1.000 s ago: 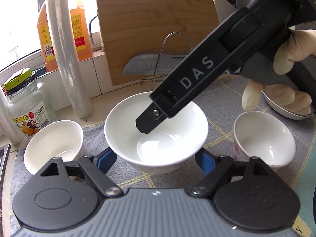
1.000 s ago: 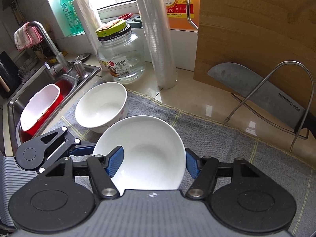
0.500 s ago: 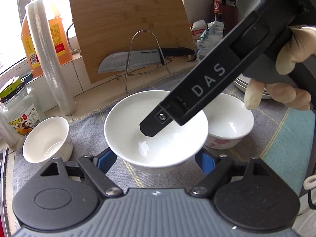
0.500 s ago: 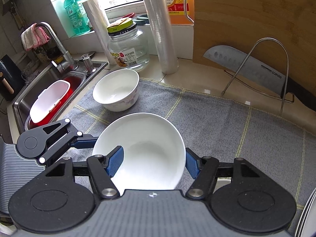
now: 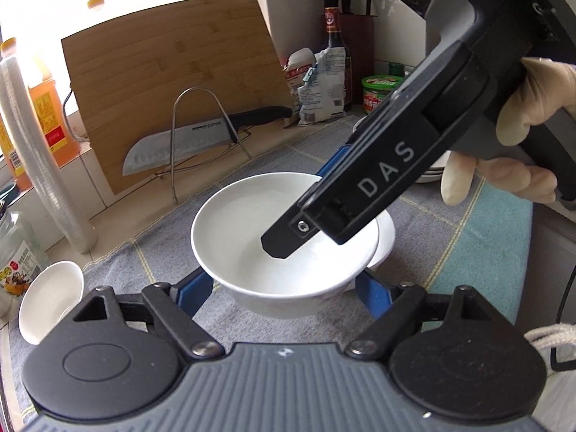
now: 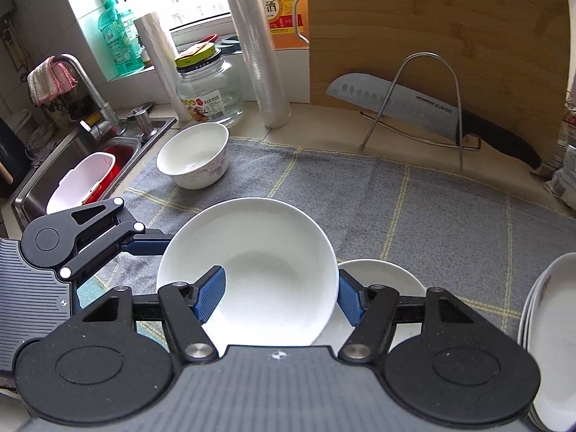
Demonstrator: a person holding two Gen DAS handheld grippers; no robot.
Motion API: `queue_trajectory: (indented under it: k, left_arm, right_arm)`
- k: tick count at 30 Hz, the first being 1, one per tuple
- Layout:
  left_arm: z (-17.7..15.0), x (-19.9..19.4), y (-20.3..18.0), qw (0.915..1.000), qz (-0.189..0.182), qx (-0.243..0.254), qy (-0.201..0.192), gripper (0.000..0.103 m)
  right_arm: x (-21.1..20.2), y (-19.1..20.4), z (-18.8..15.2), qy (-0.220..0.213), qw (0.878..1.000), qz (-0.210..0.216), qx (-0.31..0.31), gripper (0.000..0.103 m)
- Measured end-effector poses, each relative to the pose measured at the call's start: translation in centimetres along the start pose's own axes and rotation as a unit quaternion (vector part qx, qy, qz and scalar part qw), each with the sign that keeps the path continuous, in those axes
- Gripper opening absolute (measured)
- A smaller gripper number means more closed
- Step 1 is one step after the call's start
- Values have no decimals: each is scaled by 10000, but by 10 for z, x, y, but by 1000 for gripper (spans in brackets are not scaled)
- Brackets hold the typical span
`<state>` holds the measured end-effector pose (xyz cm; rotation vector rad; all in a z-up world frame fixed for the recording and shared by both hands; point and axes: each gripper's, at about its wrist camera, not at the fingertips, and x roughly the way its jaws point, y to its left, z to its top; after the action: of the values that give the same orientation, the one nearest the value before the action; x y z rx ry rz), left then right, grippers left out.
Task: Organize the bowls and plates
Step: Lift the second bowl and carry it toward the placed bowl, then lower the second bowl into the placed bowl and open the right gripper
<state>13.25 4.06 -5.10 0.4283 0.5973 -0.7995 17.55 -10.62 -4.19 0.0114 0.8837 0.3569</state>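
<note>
A large white bowl (image 5: pixel 252 241) (image 6: pixel 252 266) is held between both grippers above the grey towel (image 6: pixel 414 201). My left gripper (image 5: pixel 284 288) has a blue pad on each side of the bowl's outer wall. My right gripper (image 6: pixel 277 295) clamps the bowl's rim, one finger inside and one outside; its finger (image 5: pixel 284 241) reaches into the bowl in the left wrist view. A second white bowl (image 5: pixel 385 237) (image 6: pixel 381 280) sits right under the held bowl. A small flowered bowl (image 6: pixel 194 160) (image 5: pixel 50 298) stands at the towel's left end. Stacked plates (image 6: pixel 550 331) sit at the right.
A bamboo cutting board (image 6: pixel 450 36) and a knife (image 6: pixel 396 104) on a wire rack (image 6: pixel 428 100) stand at the back. A plastic-wrap roll (image 6: pixel 259 54), a glass jar (image 6: pixel 208 86) and an oil bottle (image 6: pixel 277 7) line the back wall. A sink (image 6: pixel 75 165) lies to the left.
Both grippers carried the large bowl to the right across the towel. It now hangs over the second bowl, and the small flowered bowl has fallen behind to the left.
</note>
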Motion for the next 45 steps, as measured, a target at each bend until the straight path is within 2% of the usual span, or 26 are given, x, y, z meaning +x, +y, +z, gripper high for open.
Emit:
queue_trajectory:
  k: [7,15,28,45]
  left_arm:
    - [14,19,-11,9992,-317,121,-198,86]
    - [18,41,-15,9982,-551,196,-137,86]
    - [13,55,-18,9971,-697,299,56,86]
    - [12,64,-14,9963,-806,232,177,89]
  right_arm:
    - [-15,-22,-3,-133,9987,-449,181,72]
    - [-11,-39,-8,-77,9969,-703,349,72]
    - [0,-50,-17,91,9957,-701,605,72]
    - [4,-54,-19,162,9955,-693,623,72]
